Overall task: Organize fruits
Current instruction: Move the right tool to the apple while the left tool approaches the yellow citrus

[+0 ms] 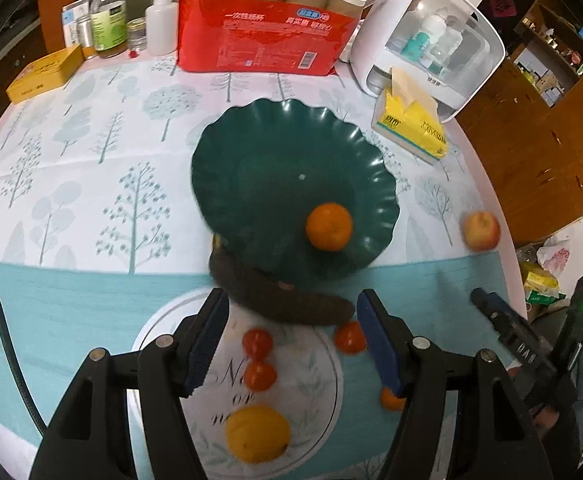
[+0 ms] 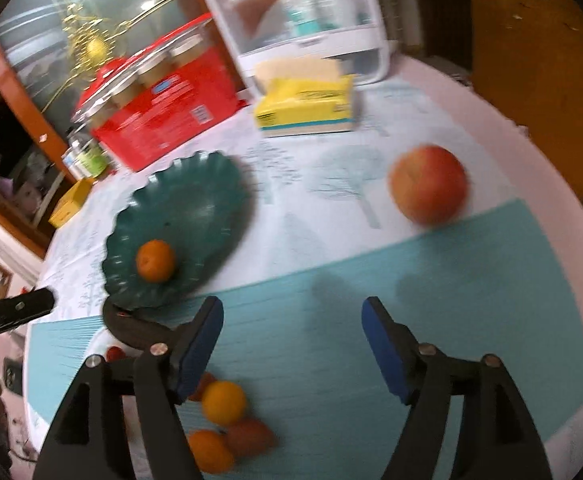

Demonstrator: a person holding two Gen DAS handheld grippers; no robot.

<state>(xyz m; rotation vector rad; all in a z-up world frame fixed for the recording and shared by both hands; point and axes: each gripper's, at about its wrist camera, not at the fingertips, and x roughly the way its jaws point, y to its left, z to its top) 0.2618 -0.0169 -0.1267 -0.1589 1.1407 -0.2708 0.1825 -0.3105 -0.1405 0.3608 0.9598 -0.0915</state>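
Note:
A dark green scalloped fruit bowl (image 1: 283, 152) on a dark foot stands mid-table with one orange (image 1: 328, 226) in it; both also show in the right wrist view, bowl (image 2: 207, 184), orange (image 2: 156, 261). An apple (image 1: 482, 230) (image 2: 429, 184) lies on the cloth to the bowl's right. Small red tomatoes (image 1: 257, 343), a yellow fruit (image 1: 257, 433) and a small orange (image 1: 391, 399) lie below my left gripper (image 1: 291, 340), which is open and empty. My right gripper (image 2: 291, 344) is open and empty, short of the apple. Oranges (image 2: 224, 402) lie by its left finger.
A red pack of paper cups (image 1: 263, 36), bottles (image 1: 109, 20), a yellow tin (image 1: 45, 74), a white appliance (image 1: 427, 36) and a yellow tissue box (image 1: 411, 126) line the table's far side. The right gripper shows at the right edge of the left wrist view (image 1: 511, 332).

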